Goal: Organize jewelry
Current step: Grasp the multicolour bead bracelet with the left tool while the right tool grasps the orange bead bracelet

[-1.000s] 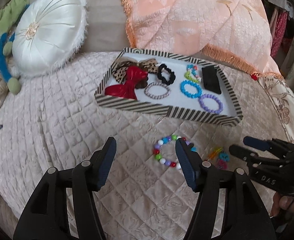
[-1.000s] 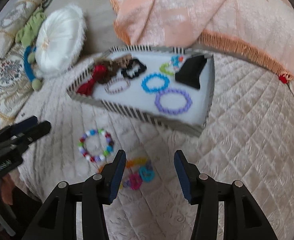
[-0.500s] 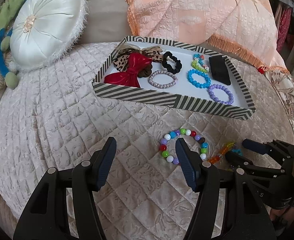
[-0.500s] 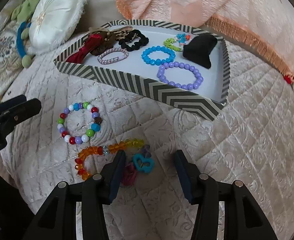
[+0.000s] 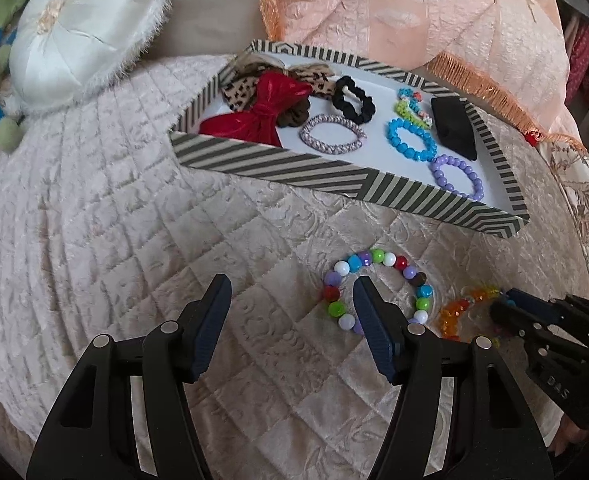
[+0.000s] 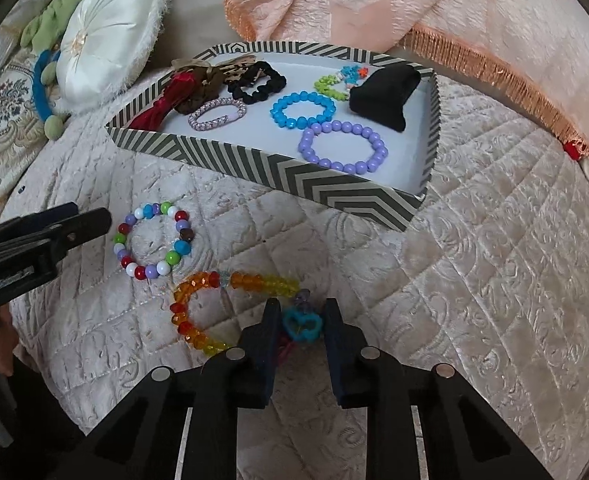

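Right gripper (image 6: 300, 326) is closing in on the turquoise heart charm (image 6: 302, 325) of the orange-yellow crystal bracelet (image 6: 198, 308); half a second ago its jaws were spread wide with the charm ahead of them, now the pads are sitting on both sides of the charm, narrow gap, looking like they are touching it but full contact cannot be confirmed. The bracelet is lying on the quilted bed cover (image 6: 474, 280), near side of the striped tray (image 6: 230, 158).

Left gripper (image 5: 288, 308) is staying wide open, hovering over the bed cover; compared with the earlier frame it is sitting closer in, its right finger (image 5: 368, 312) now overlapping the inside of the multicolor bead bracelet (image 5: 378, 288) ring. That bracelet is lying just left of the crystal one, apart from it.

The tray is holding a red bow (image 5: 270, 108), black scrunchie (image 5: 352, 98), silver-lilac bangle (image 5: 332, 134), blue bead bracelet (image 6: 302, 110), purple bead bracelet (image 6: 342, 146) and a black pouch (image 6: 386, 92), all unchanged. A white round cushion (image 6: 106, 36) is lying far left.
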`<state>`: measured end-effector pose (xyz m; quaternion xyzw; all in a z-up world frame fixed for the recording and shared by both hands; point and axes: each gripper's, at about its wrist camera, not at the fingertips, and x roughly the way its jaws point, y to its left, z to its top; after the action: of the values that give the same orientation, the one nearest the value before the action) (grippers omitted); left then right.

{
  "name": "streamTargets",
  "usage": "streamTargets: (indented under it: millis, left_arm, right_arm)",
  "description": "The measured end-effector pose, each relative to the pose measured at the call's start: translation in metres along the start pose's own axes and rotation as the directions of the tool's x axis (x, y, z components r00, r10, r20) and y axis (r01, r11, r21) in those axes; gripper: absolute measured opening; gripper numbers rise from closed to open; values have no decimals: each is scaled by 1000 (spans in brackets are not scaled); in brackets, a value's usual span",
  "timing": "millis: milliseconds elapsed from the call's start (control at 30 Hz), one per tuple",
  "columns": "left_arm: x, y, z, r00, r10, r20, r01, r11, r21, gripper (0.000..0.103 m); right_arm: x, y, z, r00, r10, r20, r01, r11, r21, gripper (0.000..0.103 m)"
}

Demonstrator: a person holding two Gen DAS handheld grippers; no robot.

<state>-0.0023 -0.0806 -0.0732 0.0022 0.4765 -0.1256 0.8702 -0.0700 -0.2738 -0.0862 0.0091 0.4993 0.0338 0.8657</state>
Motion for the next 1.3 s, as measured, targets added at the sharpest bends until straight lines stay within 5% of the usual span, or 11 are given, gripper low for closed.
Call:
streamTargets:
  millis: [333, 367, 400, 500, 833, 1300]
  left_arm:
    - [24, -16, 1, 1000, 16, -15, -15, 999, 33, 63]
    - [24, -16, 2, 1000, 6, -7, -6, 999, 31, 48]
    - [25, -16, 4, 1000, 4, -2, -4, 999, 32, 22]
    - [21, -14, 6, 1000, -22, 4, 22, 1000, 18, 8]
    - [-33, -14, 10, 989, -120, 82, 118, 993, 20, 8]
    - [-81, -24, 36, 982, -96, 163, 80, 992, 102, 8]
  right_arm:
    - [3, -12, 1, 997, 76, 11, -76, 994, 75, 21]
    - [1, -13, 2, 996, 84, 16, -85, 993, 80, 20]
    - [-2, -13, 3, 995, 97, 24, -98, 991, 86, 20]
    - [-12, -8, 5, 992, 112, 61, -116, 991, 68, 20]
    - [-57, -4, 12, 966, 178, 185, -194, 979, 68, 20]
    - [-97, -12, 35, 951, 166, 260, -184, 982, 45, 20]
